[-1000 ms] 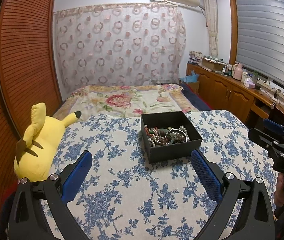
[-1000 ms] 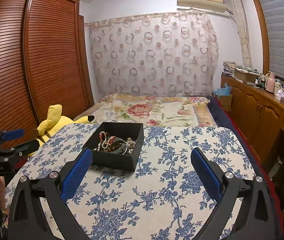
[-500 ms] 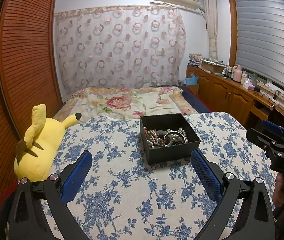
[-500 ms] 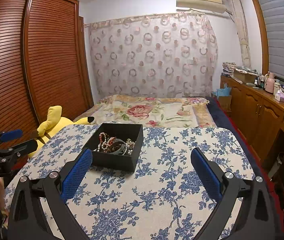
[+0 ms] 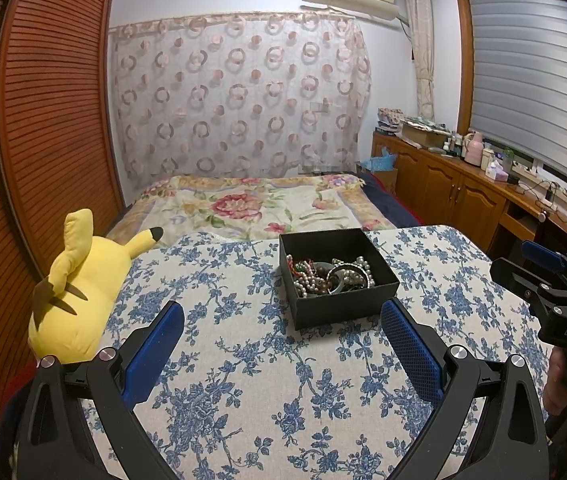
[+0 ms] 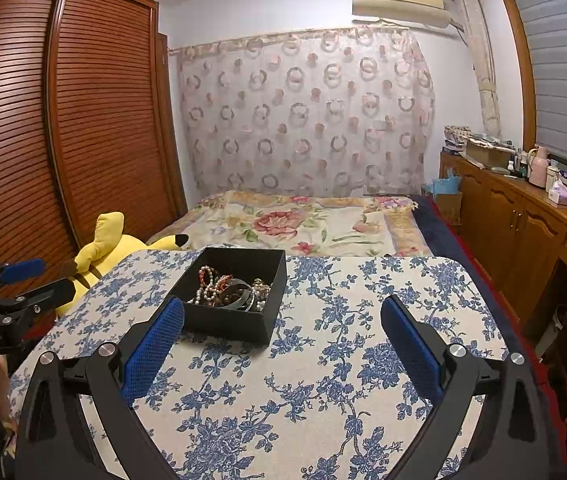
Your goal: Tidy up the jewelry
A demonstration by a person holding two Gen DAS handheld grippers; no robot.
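An open black box (image 5: 343, 304) (image 6: 227, 322) rests on the blue-flowered table (image 5: 243, 380) (image 6: 323, 360). Inside lies a tangle of jewelry (image 5: 329, 276) (image 6: 231, 290): pearl strands, red beads and a dark bangle. My left gripper (image 5: 281, 350) hovers open just short of the box, nothing between its blue pads. My right gripper (image 6: 281, 350) is open too and holds nothing, with the box ahead near its left finger. Each gripper shows at the other view's edge: the right gripper (image 5: 539, 268) and the left gripper (image 6: 31, 280).
A yellow plush toy (image 5: 83, 280) (image 6: 107, 248) lies off the table's left edge beside a slatted wooden wardrobe (image 6: 63, 140). A bed with a floral cover (image 5: 267, 208) stretches behind the table. Wooden cabinets (image 6: 523, 220) with bottles run along the right wall.
Both grippers have risen slightly, so the box sits a little lower in each view. Neither has opened or shut, and the box and jewelry have not moved.
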